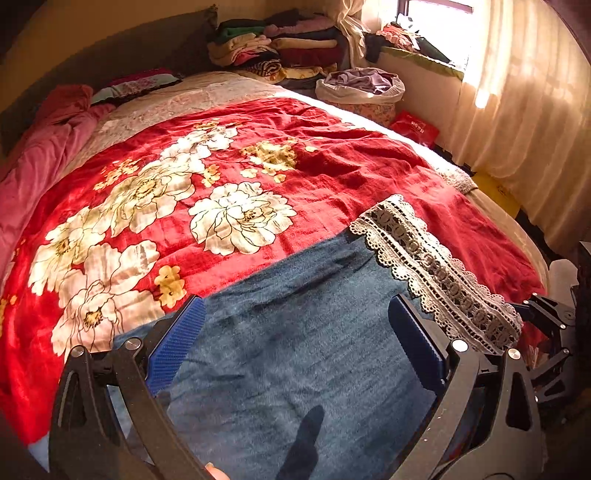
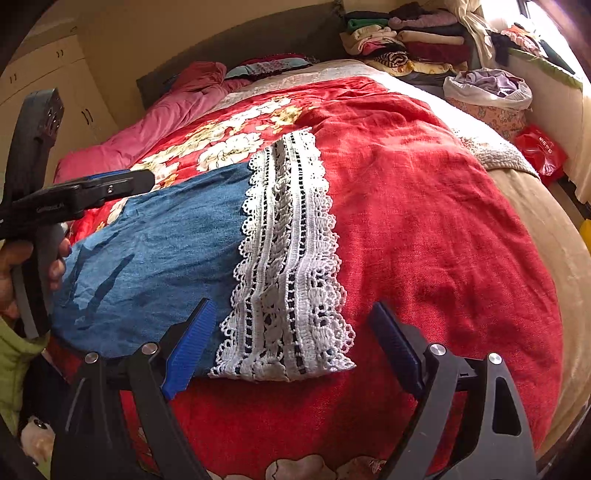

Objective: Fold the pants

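Denim pants (image 2: 155,266), crocheted lace hem (image 2: 288,266), plush floral blanket (image 1: 147,206)

Daylight is pouring through the window (image 1: 439,11), blowing out the curtain (image 1: 524,96) in glare. Fisheye lenses are bending everything near the edges, and corners are darkening.

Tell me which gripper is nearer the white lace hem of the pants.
Right. The right gripper hangs open straddling the lace hem at its near end. The left gripper hangs open over the blue denim, with the hem off to its side.
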Demonstrator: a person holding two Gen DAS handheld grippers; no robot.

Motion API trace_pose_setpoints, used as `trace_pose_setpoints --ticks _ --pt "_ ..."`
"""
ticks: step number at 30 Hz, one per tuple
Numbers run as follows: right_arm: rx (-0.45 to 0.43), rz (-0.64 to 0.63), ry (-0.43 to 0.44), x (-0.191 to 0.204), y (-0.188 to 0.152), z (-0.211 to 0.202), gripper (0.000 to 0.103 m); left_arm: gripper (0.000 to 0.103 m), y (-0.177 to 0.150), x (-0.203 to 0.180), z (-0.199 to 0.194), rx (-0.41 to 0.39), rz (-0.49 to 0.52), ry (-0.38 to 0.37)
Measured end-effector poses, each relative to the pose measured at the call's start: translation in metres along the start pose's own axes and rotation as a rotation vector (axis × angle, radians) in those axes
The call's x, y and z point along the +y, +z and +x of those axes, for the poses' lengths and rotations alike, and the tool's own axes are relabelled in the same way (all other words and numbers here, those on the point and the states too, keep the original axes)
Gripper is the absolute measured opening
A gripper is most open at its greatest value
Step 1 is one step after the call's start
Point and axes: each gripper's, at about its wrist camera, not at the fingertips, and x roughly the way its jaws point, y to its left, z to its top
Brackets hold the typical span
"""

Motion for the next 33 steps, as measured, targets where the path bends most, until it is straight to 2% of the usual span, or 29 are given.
trace_pose_setpoints --ticks 1,4,5,6,8,10,12,14,15,20,23,24,25,27,29,33 --pt "-0.003 0.005 -0.002 0.0 0.0 0.001 0.085 0.093 0.003 0.0 0.009 0.013 0.009 -0.002" --pt "-0.018 0.011 -0.004 0.001 0.002 0.002 0.068 0.093 0.013 0.001 0.032 0.044 0.027 -0.037" --pt "-0.021 0.015 0.008 0.002 0.003 0.002 0.06 0.093 0.016 0.0 0.039 0.052 0.04 -0.041" --pt "-0.02 0.02 0.019 0.003 0.004 0.003 0.057 0.093 0.019 -0.001 0.046 0.06 0.056 -0.048" --pt "-0.022 0.011 0.025 0.005 0.005 0.005 0.057 0.093 0.026 -0.002 0.057 0.059 0.083 -0.068" --pt "-0.021 0.007 0.032 0.004 0.005 0.008 0.057 0.085 0.032 -0.003 0.067 0.067 0.094 -0.119" --pt "-0.027 0.023 0.052 0.001 0.005 0.011 0.057 0.085 0.036 -0.008 0.075 0.08 0.127 -0.165" --pt "-0.031 0.026 0.061 0.0 0.006 0.013 0.057 0.084 0.038 -0.016 0.085 0.108 0.181 -0.167" --pt "-0.032 0.023 0.061 0.001 0.007 0.014 0.057 0.081 0.04 -0.019 0.09 0.12 0.195 -0.168" --pt "-0.029 0.019 0.07 0.0 0.011 0.015 0.053 0.066 0.042 -0.02 0.101 0.146 0.147 -0.297" --pt "-0.027 0.031 0.079 -0.002 0.01 0.015 0.052 0.059 0.039 -0.02 0.105 0.158 0.12 -0.315" --pt "-0.027 0.031 0.075 -0.001 0.009 0.016 0.051 0.053 0.038 -0.019 0.104 0.16 0.111 -0.322" --pt "-0.027 0.024 0.071 0.0 0.009 0.016 0.05 0.043 0.038 -0.02 0.103 0.161 0.108 -0.333" --pt "-0.027 0.005 0.059 0.004 0.01 0.015 0.045 0.03 0.036 -0.027 0.098 0.147 0.139 -0.335" --pt "-0.03 0.001 0.06 0.006 0.012 0.012 0.039 0.025 0.034 -0.033 0.095 0.142 0.156 -0.308" --pt "-0.04 0.0 0.044 0.004 0.015 0.004 0.023 0.014 0.035 -0.026 0.089 0.125 0.095 -0.313"
